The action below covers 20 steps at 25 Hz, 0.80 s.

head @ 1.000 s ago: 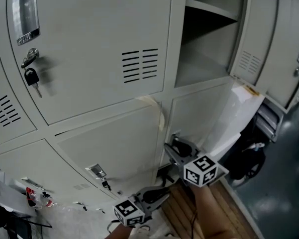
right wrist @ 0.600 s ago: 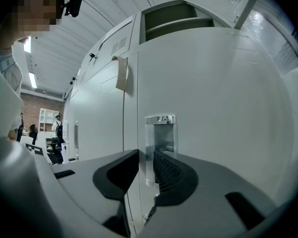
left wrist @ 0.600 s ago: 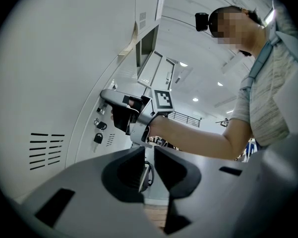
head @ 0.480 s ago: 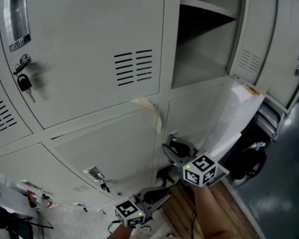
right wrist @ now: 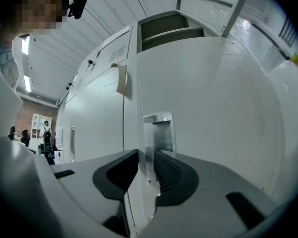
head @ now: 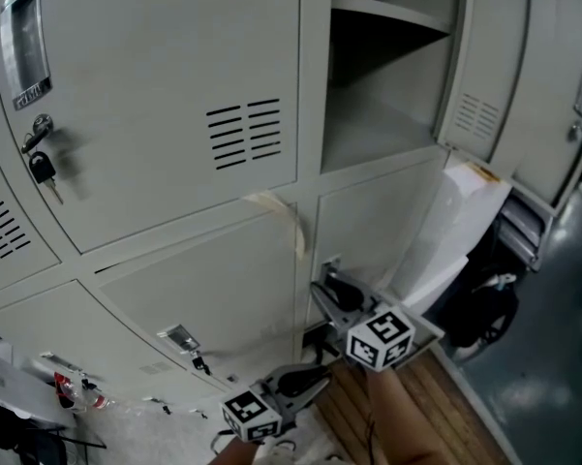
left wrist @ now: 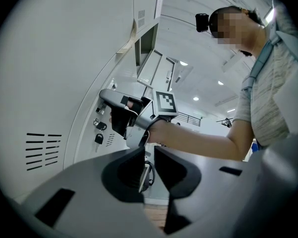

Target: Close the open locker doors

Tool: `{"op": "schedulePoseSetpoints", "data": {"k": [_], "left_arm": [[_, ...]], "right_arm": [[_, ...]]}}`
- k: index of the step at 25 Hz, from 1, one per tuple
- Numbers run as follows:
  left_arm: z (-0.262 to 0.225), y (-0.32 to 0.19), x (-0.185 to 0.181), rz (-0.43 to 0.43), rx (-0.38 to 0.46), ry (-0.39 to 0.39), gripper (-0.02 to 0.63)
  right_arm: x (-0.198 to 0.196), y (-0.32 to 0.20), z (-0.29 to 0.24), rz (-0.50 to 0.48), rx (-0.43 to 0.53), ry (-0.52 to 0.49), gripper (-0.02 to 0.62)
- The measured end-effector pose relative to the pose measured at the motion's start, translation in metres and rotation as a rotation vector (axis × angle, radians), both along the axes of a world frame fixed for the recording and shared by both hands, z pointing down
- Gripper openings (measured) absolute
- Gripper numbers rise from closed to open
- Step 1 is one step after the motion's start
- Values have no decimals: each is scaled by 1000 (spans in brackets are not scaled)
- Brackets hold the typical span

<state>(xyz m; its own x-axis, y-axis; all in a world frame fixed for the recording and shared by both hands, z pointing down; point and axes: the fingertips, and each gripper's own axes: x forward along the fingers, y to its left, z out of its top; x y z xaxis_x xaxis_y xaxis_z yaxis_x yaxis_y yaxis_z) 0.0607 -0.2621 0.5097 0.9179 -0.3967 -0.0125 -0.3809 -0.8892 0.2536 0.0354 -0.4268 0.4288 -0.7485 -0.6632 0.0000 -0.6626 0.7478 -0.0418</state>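
The upper right locker point(head: 387, 95) stands open, its door point(head: 484, 66) swung out to the right. Below it, the lower right door point(head: 378, 231) lies flush with the frame. My right gripper point(head: 327, 287) is at that door's recessed metal handle point(right wrist: 158, 133). In the right gripper view the handle's edge strip sits between the pads of the right gripper point(right wrist: 148, 170), which press on it. My left gripper point(head: 315, 381) hangs lower, near the floor, with a narrow gap and nothing between its fingers. The left gripper view looks past the left gripper point(left wrist: 148, 157) up at the right gripper point(left wrist: 121, 115).
The left locker doors are shut; keys point(head: 41, 168) hang in one lock. A strip of tape point(head: 286, 216) curls off the centre post. A white sheet point(head: 455, 231) leans at the right, above a black bag point(head: 484, 308). Wooden boards point(head: 416, 405) lie underfoot.
The head view has swung, so the lockers have drifted left. My right gripper has shifted slightly left at the handle. The left gripper has not moved.
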Motion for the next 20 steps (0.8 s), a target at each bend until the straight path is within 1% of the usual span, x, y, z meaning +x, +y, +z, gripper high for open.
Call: {"op": "schedulePoseSetpoints", "data": {"k": [2, 5, 7, 10, 15, 20], "left_arm": [[1, 0, 0, -8, -9, -5, 46], [4, 2, 1, -7, -20, -7, 46], [6, 3, 2, 2, -14, -6, 46], [3, 2, 2, -3, -7, -12, 46], [0, -1, -1, -8, 12, -12, 46], [-3, -4, -2, -15, 23, -19, 46]], "right_arm": [[1, 1, 1, 9, 15, -45, 98], [2, 3, 6, 21, 24, -157, 99], [3, 3, 7, 39, 42, -181, 98], [3, 3, 9, 56, 51, -159, 100], [11, 8, 24, 95, 39, -50, 98], [24, 18, 29, 114, 20, -22, 98]]}}
